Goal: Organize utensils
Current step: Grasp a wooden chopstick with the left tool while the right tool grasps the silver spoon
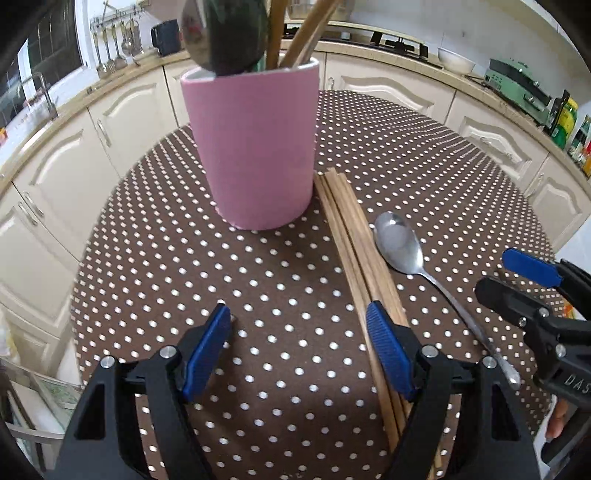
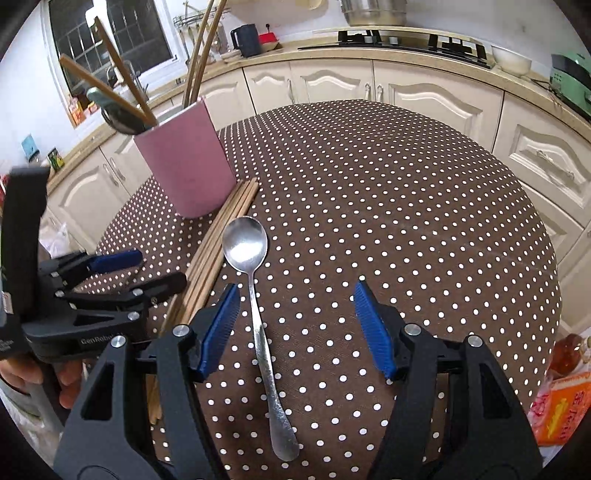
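Round table covered in a brown cloth with white polka dots (image 2: 406,206), ringed on its far side by cream kitchen cabinets (image 2: 332,81). The landmark is a tall pink cylindrical utensil holder (image 1: 255,147), standing upright near the table's far left edge; it contains several wooden chopsticks (image 1: 303,33), a dark green spoon-shaped utensil (image 1: 236,33) and a steel spoon (image 1: 194,33), all leaning out above its rim. Just right of the holder's base lies a bundle of loose wooden chopsticks (image 1: 354,251), its far ends touching or nearly touching the holder. Right of the bundle lies a stainless steel spoon (image 2: 245,243), bowl up and toward the holder. The cloth right of the spoon is bare to the table's edge. The left gripper (image 1: 299,339) has its blue-padded jaws spread, one pad above the bundle, pinching nothing. The right gripper (image 2: 295,325) has its jaws spread to either side of the spoon's handle, apart from it.
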